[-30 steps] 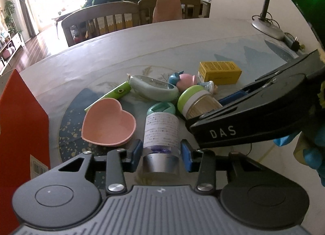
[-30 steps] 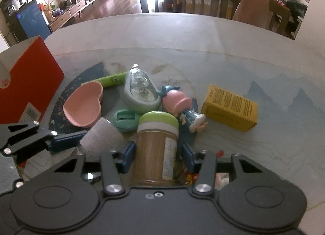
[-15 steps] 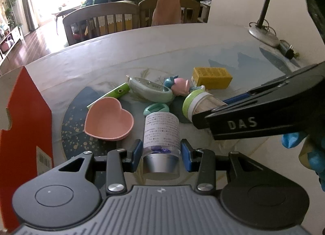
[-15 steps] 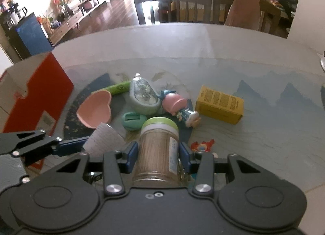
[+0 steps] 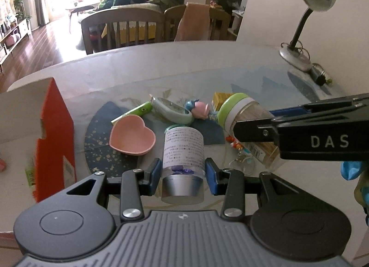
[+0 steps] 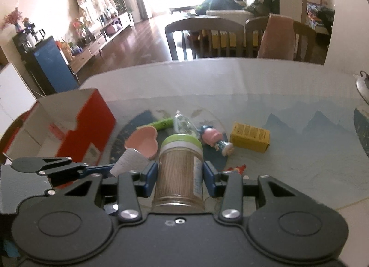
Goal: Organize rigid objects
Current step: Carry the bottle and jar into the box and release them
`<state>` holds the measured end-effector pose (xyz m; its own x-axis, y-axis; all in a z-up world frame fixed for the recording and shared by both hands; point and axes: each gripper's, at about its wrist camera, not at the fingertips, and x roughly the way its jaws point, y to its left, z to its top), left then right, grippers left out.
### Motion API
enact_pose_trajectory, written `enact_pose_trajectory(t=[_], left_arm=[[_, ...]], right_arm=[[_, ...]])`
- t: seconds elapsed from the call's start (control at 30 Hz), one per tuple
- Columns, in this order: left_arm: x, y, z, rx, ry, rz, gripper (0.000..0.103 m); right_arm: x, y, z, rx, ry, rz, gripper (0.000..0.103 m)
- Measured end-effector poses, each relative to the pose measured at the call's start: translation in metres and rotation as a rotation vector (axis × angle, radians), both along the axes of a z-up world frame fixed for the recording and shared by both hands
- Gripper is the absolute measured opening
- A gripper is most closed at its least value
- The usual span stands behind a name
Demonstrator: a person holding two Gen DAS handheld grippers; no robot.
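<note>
We see the left gripper (image 5: 182,172) pinching a silver-capped labelled bottle (image 5: 183,151); the right gripper (image 6: 181,176), jaws just closing, clamps a green-lidded toothpick jar (image 6: 181,167).

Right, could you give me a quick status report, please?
Left gripper clamps the silver-capped bottle. Right gripper clamps the green-lidded jar. Red box open, nothing blocking.

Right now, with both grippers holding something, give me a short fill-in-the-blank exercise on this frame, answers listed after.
1. The left gripper is shut on a bottle with a ____ cap.
2. The jar in the right gripper has a ____ lid.
3. The pink dish is shaped like a ____.
4. The yellow box lies on the ____.

Answers: silver; green; heart; table
</note>
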<state>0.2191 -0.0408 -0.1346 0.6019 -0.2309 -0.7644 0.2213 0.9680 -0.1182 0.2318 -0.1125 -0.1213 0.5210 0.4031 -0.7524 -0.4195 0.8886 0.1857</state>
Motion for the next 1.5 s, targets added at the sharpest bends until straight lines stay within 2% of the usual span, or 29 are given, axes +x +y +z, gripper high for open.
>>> enact_pose_trajectory(t=[0.43, 0.8, 1.23, 1.5], left_arm=[[-0.022, 0.044, 0.047, -0.031, -0.018, 0.074, 0.040], [-0.030, 0.108, 0.069, -0.034, -0.041, 0.173, 0.040], [-0.039, 0.192, 0.065, -0.011, -0.025, 0.274, 0.040], [-0.038, 0.246, 0.047, 0.049, 0.014, 0.327, 0.040]], right_arm=[[-0.028, 0.028, 0.042, 0.059, -0.065, 0.065, 0.042], [-0.041, 0.082, 0.054, 0.072, -0.086, 0.138, 0.042], [-0.039, 0.158, 0.044, 0.057, -0.077, 0.186, 0.042], [-0.035, 0.200, 0.024, 0.011, -0.072, 0.214, 0.042]])
